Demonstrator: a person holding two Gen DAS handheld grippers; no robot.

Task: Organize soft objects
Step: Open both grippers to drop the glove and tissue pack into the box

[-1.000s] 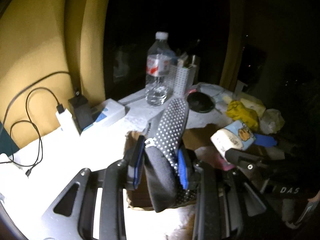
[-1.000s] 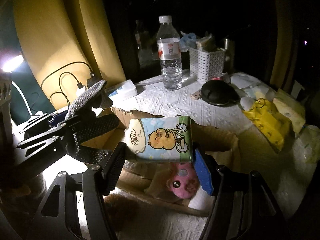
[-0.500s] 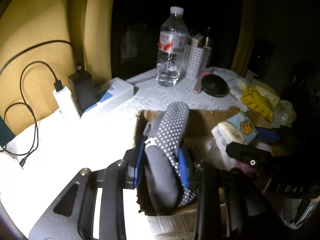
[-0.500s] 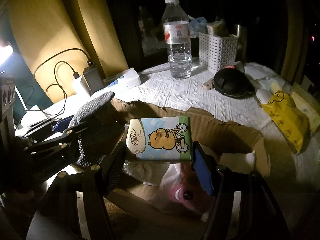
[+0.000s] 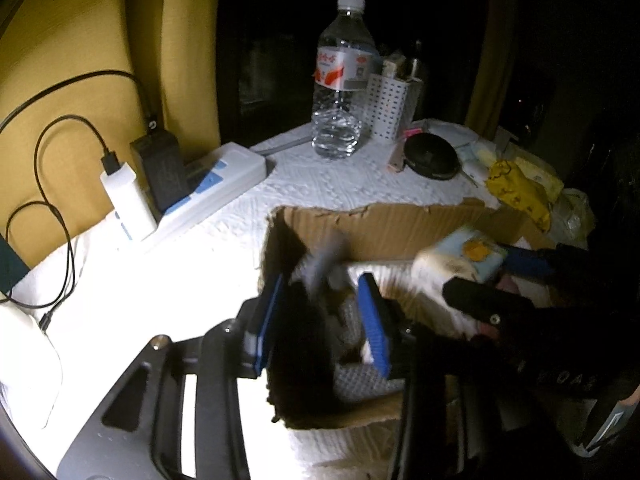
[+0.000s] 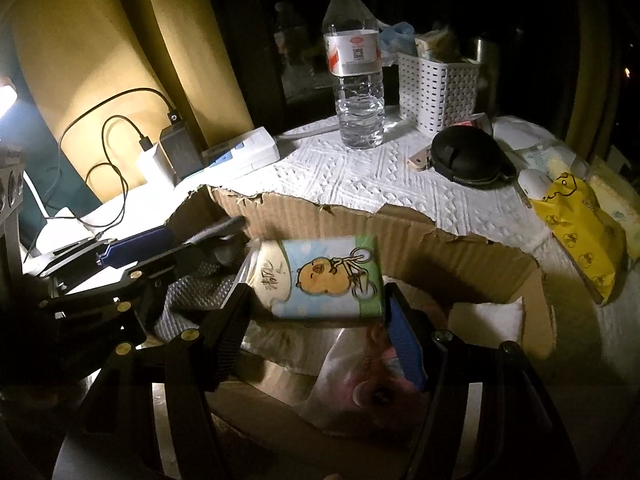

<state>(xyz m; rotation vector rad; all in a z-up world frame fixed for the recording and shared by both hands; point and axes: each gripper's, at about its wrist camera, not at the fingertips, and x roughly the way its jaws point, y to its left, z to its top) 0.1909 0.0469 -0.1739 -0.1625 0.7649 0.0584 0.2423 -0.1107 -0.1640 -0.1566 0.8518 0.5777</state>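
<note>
Grey dotted sock (image 5: 324, 268) now drops from the opening left hand-held gripper (image 5: 320, 316).

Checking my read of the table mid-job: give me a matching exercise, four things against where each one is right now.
Things:
1. tissue pack
2. grey sock
3. water bottle
4. yellow pouch

Places:
A. standing on the white cloth beside the white basket
B. lying on the cloth outside the cardboard box
C. between the right gripper's pads, over the box
D. dropping into the box between the left gripper's opened pads

Pairs: 1-C, 2-D, 3-A, 4-B
</note>
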